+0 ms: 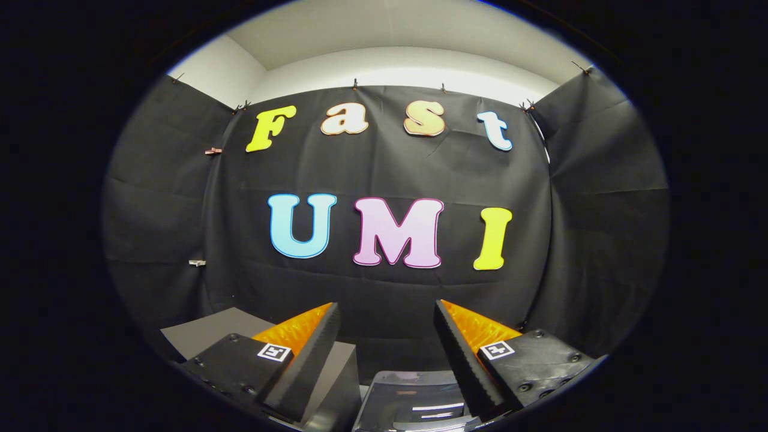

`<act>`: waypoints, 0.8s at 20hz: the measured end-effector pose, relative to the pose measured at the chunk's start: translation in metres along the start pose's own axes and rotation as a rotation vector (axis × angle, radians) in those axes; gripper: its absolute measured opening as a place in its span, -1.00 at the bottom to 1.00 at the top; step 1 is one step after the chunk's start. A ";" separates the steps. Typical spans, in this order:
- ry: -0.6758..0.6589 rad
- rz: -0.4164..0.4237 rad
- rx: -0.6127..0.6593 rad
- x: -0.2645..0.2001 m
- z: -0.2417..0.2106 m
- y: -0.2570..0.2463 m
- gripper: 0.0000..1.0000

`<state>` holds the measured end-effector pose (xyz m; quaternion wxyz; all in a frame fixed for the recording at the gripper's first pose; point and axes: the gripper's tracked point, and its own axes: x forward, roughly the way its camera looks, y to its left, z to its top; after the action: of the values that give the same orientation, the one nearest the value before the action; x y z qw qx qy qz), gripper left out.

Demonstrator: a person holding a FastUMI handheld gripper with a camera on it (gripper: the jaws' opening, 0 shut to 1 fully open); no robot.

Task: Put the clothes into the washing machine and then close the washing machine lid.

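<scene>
My gripper sits at the bottom middle of the frame with its two fingers spread wide apart, holding nothing. The left finger leans in from the lower left and the right finger from the lower right, and the gap between them stays open all the way down. Each finger carries a small square marker tag on its outer block.

Low in the gap between my fingers, at the very bottom of the frame, I see the washing machine: a grey top with a glossy, see-through lid that catches bright streaks of light. I cannot tell from here whether that lid is fully down, and I cannot make out any clothes.

Behind my left finger, in the lower left of the frame, stands a grey box with a flat top; its front face drops down just beside the machine.

Beyond all of that the black cloth wall fills the middle of the frame and wraps around to both sides, creased and pinned up with small clips along its top edge and on the left panel. Above the cloth, in the upper part of the frame, runs a white wall and ceiling.
</scene>
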<state>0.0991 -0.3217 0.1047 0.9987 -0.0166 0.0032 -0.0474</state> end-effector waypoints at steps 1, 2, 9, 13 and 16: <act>0.006 0.006 -0.005 0.001 -0.002 0.001 0.97; 0.010 0.010 -0.013 0.001 -0.004 0.001 0.97; 0.026 0.043 -0.033 0.003 -0.010 0.011 0.97; 0.020 0.055 -0.032 0.004 -0.009 0.016 0.97; 0.027 0.060 -0.029 0.004 -0.011 0.018 0.97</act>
<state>0.1049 -0.3045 0.0929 0.9992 -0.0302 0.0178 -0.0176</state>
